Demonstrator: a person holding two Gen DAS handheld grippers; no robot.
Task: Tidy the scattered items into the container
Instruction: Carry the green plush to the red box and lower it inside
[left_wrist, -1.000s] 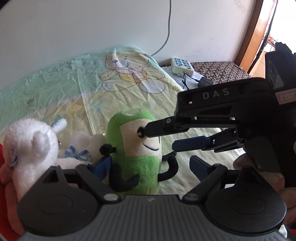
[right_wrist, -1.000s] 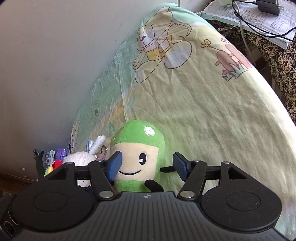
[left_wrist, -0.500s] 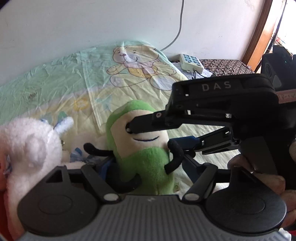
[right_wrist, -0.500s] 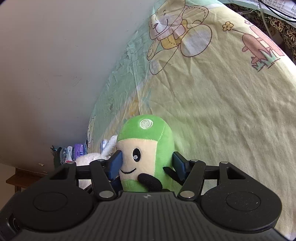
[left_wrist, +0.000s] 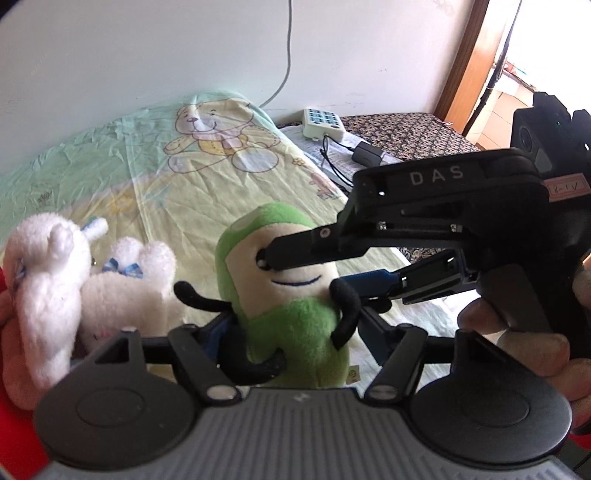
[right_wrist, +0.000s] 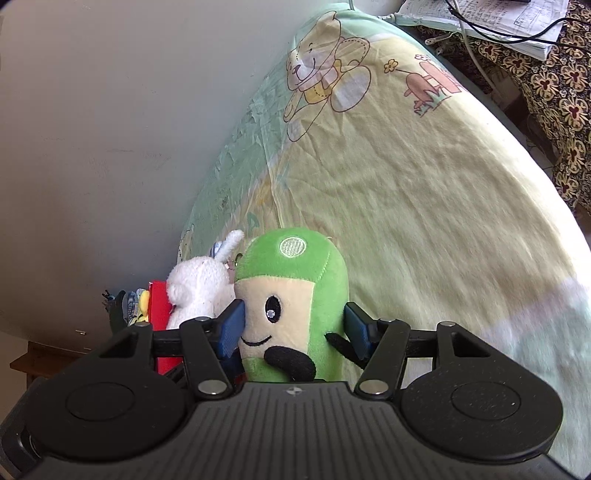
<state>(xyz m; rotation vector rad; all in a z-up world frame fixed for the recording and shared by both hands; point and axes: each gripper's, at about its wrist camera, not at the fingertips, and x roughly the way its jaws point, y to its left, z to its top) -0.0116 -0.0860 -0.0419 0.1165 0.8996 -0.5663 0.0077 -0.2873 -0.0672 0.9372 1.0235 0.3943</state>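
A green plush toy (left_wrist: 295, 321) with a cream face and black arms is held between both grippers above the bed sheet. My left gripper (left_wrist: 295, 328) has its blue pads against the toy's lower body, and its jaws are closing on it. From the right, my right gripper (left_wrist: 306, 269) clamps the toy's head (right_wrist: 295, 280), one pad on the face and one on the green side (right_wrist: 293, 328). White plush toys (left_wrist: 48, 273) (right_wrist: 195, 291) lie just left of it. They lean on a red container (right_wrist: 160, 306), which is mostly hidden.
A bear-print sheet (left_wrist: 207, 173) (right_wrist: 424, 192) covers the bed, with a wall behind. A white keypad device (left_wrist: 321, 120), a charger (left_wrist: 365, 153) and cables sit at the far end on patterned cloth (right_wrist: 561, 92). A person's hand (left_wrist: 517, 339) grips the right gripper's handle.
Both grippers closed on the green toy, the left on its body and the right on its head. The toy then moved with them toward the white plush toys and the red container.
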